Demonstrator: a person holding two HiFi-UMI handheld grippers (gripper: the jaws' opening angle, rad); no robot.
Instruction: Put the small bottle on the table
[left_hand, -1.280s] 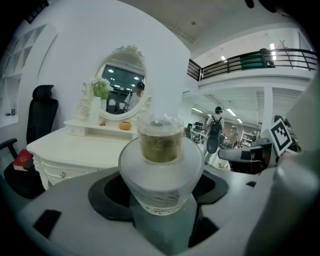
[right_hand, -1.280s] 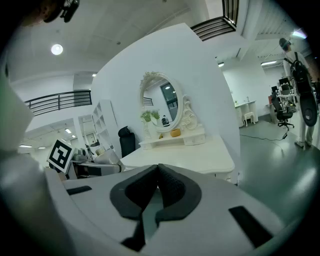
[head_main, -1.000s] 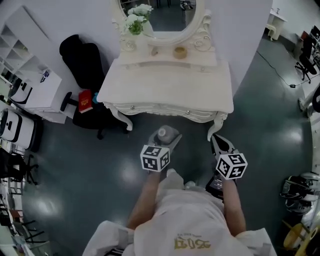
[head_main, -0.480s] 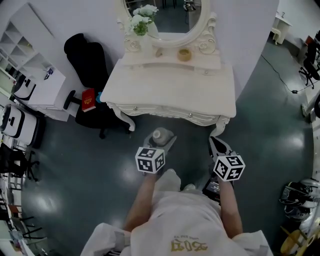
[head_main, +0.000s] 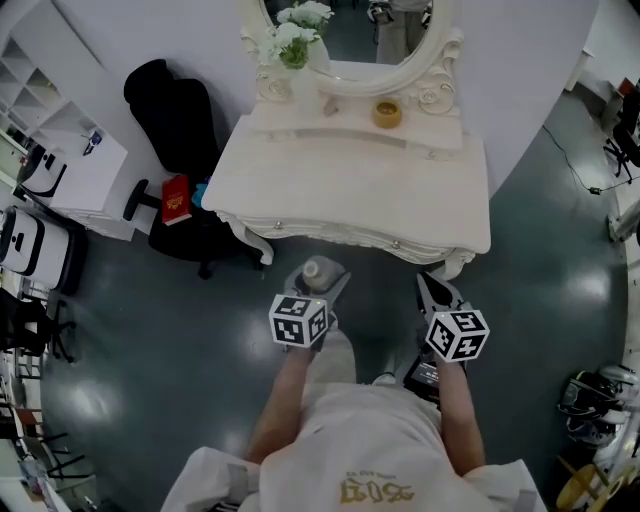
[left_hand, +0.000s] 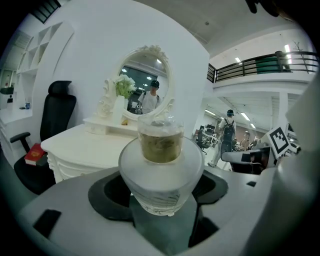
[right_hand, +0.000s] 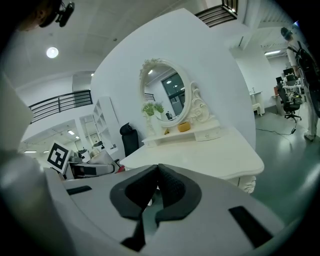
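Since the earlier frame the bench (head_main: 350, 190) has drawn nearer in the head view. The left gripper (head_main: 322, 279) carries the small bottle (head_main: 317, 267) over the floor, just short of the bench's front edge. Left gripper view: the jaws grasp the bottle's frosted body (left_hand: 161, 170), upright. Right gripper view: the right gripper (right_hand: 154, 176) has its jaws clenched together, empty. Best to keep the bottle level, clear the rim, and lower it onto bare top before letting go.
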